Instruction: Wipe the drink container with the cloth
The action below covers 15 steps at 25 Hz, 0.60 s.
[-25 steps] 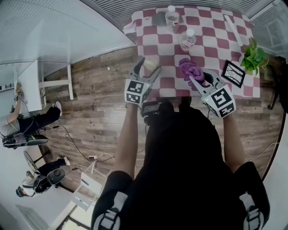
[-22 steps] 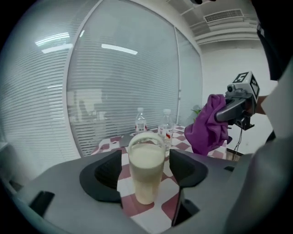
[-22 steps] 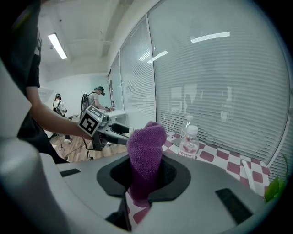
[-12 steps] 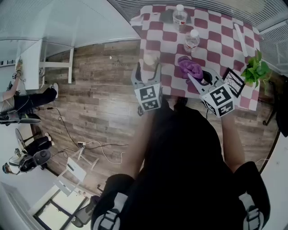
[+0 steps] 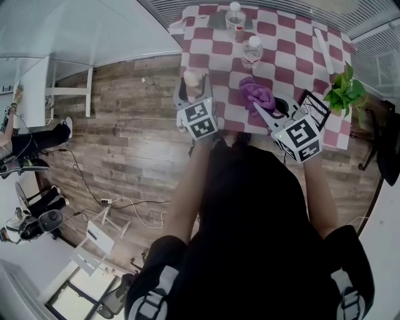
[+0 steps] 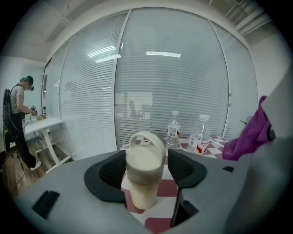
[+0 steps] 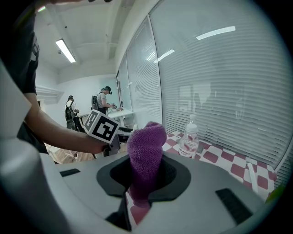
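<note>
Purple fleecy cloth point(image 7: 146, 146), pinched by the right gripper point(image 7: 145, 176), is held right of the left gripper's point(image 6: 146, 167) clamped upright cream tumbler point(image 6: 143, 185).

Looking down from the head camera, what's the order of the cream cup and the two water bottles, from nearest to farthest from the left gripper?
1. Cream cup: right between the left gripper's jaws, by the table's left edge.
2. Nearer water bottle: mid-table, further in and to the right.
3. Farther water bottle: at the far edge, beyond the other bottle.
</note>
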Available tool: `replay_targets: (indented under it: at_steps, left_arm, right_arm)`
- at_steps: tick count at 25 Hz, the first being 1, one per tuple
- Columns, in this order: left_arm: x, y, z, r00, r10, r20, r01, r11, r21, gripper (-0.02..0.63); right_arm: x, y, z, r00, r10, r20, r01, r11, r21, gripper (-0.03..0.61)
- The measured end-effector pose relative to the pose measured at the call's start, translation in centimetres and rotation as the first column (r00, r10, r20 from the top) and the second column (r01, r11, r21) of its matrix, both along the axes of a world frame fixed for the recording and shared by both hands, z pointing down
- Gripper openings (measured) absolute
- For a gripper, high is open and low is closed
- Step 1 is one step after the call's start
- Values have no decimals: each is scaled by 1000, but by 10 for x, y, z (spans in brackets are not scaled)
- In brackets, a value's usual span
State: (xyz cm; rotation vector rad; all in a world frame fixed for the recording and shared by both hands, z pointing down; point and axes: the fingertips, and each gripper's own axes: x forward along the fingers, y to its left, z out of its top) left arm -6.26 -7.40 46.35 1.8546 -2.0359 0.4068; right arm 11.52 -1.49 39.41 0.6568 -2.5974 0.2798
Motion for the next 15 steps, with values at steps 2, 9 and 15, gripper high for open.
replay_targets:
  at_steps: [2,9,15]
  left_arm:
    - [-2,2,1,1000,-5,6,5,1000,-9,281]
    - [-1,5,1,999,42,-7,-42,999,-30,276]
    - [-5,11,-2,990,90,-106,-96,994,-49,275]
  right_arm:
    - [3,1,1,1000,5,5,-5,1000,0,89]
    - [4,3,-1,1000,15,24,-15,1000,6,89]
    - [-1,2,-5,1000,7,30,-7,1000,16,89]
